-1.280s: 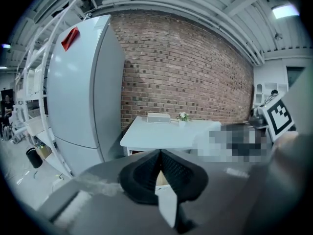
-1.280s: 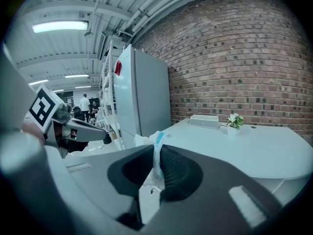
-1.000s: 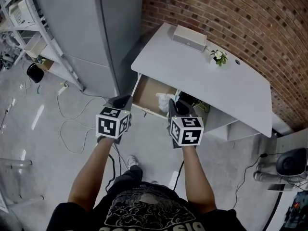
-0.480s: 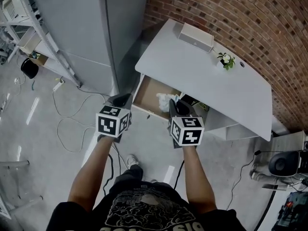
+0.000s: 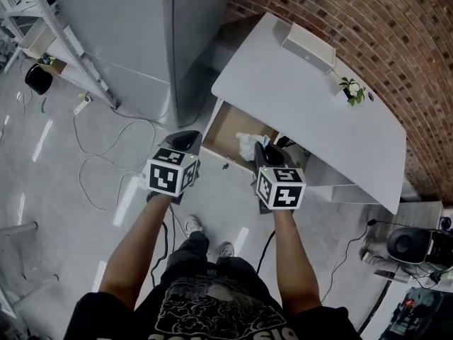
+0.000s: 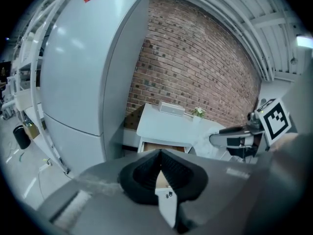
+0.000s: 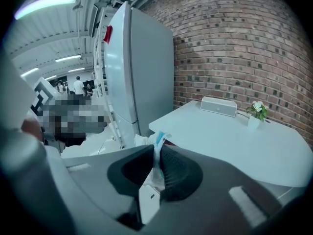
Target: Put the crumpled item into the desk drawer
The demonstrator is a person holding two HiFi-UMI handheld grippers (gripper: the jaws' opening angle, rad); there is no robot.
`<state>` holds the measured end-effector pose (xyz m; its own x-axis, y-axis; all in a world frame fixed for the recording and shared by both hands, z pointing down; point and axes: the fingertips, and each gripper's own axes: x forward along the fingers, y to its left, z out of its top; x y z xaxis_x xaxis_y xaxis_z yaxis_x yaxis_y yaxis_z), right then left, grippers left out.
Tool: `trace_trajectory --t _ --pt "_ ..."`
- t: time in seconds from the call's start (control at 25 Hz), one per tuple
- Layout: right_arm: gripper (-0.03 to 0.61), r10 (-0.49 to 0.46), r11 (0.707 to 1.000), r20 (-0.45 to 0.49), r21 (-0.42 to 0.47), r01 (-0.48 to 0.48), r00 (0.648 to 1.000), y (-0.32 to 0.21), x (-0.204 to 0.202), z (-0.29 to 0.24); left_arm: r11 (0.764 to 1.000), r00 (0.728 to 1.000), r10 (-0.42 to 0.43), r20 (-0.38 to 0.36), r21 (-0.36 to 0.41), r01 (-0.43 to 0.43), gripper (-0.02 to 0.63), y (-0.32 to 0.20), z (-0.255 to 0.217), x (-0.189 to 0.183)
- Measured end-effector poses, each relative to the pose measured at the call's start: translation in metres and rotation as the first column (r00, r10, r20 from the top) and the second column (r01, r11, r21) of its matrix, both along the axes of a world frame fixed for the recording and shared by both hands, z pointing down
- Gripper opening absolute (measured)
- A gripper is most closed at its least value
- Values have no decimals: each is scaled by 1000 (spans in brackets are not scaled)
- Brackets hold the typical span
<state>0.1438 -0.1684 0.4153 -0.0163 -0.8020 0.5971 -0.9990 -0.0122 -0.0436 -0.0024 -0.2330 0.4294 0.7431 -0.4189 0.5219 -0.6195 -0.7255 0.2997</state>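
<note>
The right claw [image 7: 157,150] is closed on the crumpled item [image 5: 246,145], a white wad with a pale blue streak. Only a thin fold is pinched between the pads, and most of the wad bulges out beyond the tips. Just ahead of and below that claw the drawer [image 5: 225,127] stands pulled out from under the counter [image 5: 304,112], its brown floor bare. From the head view the wad seems to hang over the drawer's near right part, though how high above it cannot be told. The left claw [image 6: 160,153] is closed on nothing and hovers off to the side, short of the drawer front. The main risk, as I judge it, is the shallow grip: a quick push forward could work the fold loose, so the wad falls onto the floor on the near side of the drawer front. Letting go too soon would end the same way. So light a thing may also cling to a pad when the claw opens, or spring back over the low wall. Reaching too deep could knock the right claw against the counter's edge, which overhangs the back of the drawer just beyond its tips.
</note>
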Motion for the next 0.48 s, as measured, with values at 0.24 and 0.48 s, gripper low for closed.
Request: trace_trajectory --t 0.24,0.48 --pt "40 -33 997 1 -66 33 999 -10 -1 45 998 1000 -16 13 -56 17 0 -2 38 -3" --pt "41 -88 990 20 -109 90 996 -13 3 86 996 998 -55 33 -66 57 0 -4 61 2"
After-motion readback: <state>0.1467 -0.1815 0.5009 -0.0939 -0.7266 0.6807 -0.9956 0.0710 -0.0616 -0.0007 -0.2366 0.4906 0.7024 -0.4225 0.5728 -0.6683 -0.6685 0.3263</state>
